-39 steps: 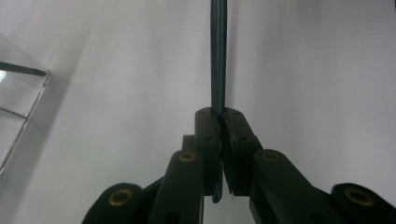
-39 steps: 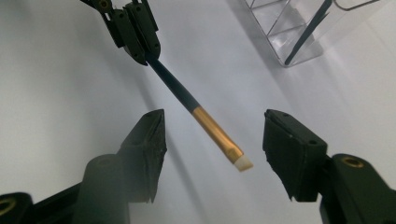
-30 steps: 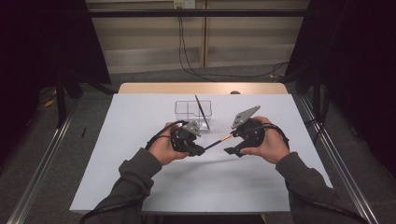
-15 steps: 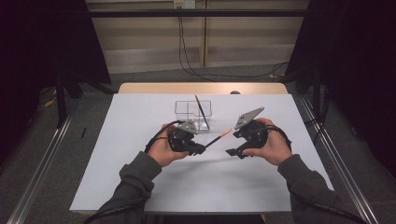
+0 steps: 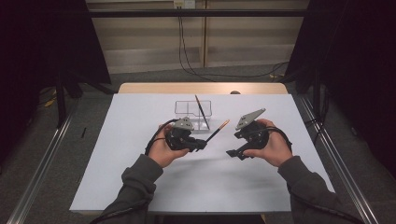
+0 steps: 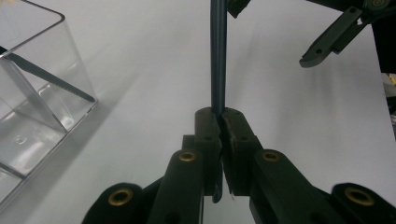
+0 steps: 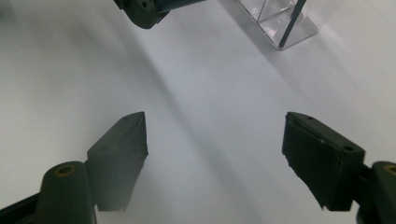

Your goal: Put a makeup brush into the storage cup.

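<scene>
The left gripper (image 5: 201, 144) is clamped on a dark pencil (image 5: 215, 130); in the left gripper view its two pads (image 6: 208, 128) meet on the shaft (image 6: 218, 56), which runs straight out ahead of the fingertips, with a short stub showing behind the pads. In the high view the pencil's far end, orange-tipped, points up and away from the left fingertips toward the right gripper (image 5: 232, 153) and stops short of it, a gap between. The right gripper's jaws have just been opening — they stand wide apart in the right gripper view, one fingertip (image 7: 133, 128) at each side, bare white table (image 7: 201, 149) between them and nothing held. A clear plastic box (image 5: 192, 112) stands on the white table beyond the left fingertips, near them but apart; a second dark pencil (image 5: 201, 111) leans inside it, tilted against a wall. In the left gripper view that box (image 6: 37, 93) lies off to the left of the clamped pads, and the right gripper's open jaw shows ahead to the upper right — clear of the held pencil.
</scene>
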`<state>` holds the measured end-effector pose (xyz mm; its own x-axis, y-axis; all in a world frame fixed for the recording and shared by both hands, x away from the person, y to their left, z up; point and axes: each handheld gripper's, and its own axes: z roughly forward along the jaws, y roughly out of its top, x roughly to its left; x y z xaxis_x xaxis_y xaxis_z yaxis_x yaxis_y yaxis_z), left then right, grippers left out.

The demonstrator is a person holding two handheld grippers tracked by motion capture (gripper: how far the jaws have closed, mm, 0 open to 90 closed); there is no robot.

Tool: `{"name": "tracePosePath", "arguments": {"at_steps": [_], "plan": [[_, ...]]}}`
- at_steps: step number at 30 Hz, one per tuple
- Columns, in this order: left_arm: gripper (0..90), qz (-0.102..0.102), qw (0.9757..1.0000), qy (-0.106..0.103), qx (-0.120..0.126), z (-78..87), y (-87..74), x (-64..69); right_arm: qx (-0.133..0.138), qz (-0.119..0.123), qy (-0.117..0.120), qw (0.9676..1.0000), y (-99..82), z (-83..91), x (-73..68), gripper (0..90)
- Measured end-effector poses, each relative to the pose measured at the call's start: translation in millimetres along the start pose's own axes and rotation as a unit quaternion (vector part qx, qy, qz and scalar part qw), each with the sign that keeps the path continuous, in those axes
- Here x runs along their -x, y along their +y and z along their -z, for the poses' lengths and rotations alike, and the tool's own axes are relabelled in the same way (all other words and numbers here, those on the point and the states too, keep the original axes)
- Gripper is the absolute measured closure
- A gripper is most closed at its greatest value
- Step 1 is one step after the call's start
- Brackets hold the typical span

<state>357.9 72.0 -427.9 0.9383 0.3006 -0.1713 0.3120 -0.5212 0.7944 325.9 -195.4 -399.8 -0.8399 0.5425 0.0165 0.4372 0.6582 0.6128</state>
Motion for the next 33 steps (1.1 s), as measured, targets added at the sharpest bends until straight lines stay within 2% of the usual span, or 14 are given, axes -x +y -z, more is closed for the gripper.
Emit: {"name": "tracePosePath", "arguments": {"at_steps": [2, 5, 7, 11, 16, 18, 20, 29, 31, 33], "plan": [[85.5, 0.001, 1.0, 0.003, 0.005, 0.9, -0.8, -0.3, -0.002, 0.002, -0.005, 1.0, 0.0, -0.1, -0.2, 20.9], [85.5, 0.006, 0.9998, 0.003, 0.02, 0.3, -2.6, -0.3, 0.001, 0.002, 0.001, 1.0, -0.6, -1.3, 0.4, 19.5], [85.5, 0.01, 0.9996, 0.01, 0.026, 0.8, -3.1, -0.7, 0.0, 0.003, -0.001, 1.0, -1.2, -2.4, 0.1, 19.0], [85.5, 0.018, 0.9984, 0.013, 0.052, 1.1, -4.0, -1.6, -0.001, 0.005, 0.002, 1.0, -2.9, -3.3, 0.5, 18.7], [85.6, 0.022, 0.9973, 0.02, 0.068, -0.1, -5.5, -1.0, 0.004, -0.009, 0.003, 1.0, -4.6, -3.6, 2.4, 17.9], [85.6, 0.023, 0.9966, 0.023, 0.075, -0.4, -7.3, -1.4, 0.004, -0.007, 0.004, 1.0, -4.6, -4.4, 2.9, 17.7], [85.5, 0.03, 0.9954, 0.022, 0.089, -1.2, -9.4, -1.2, 0.007, -0.011, 0.005, 0.9999, -4.3, -5.3, 2.2, 17.7], [85.5, 0.033, 0.9939, 0.029, 0.102, -3.3, -12.6, -1.2, 0.017, -0.017, 0.01, 0.9997, -4.1, -9.9, 2.4, 16.9], [85.5, 0.033, 0.9933, 0.033, 0.106, -3.5, -13.0, -1.1, 0.016, -0.02, 0.004, 0.9997, -3.1, -9.7, 1.6, 16.9], [85.5, 0.036, 0.9922, 0.033, 0.115, -4.2, -13.2, -0.4, 0.025, -0.02, 0.012, 0.9994, -2.4, -9.6, 2.3, 16.9]]}}
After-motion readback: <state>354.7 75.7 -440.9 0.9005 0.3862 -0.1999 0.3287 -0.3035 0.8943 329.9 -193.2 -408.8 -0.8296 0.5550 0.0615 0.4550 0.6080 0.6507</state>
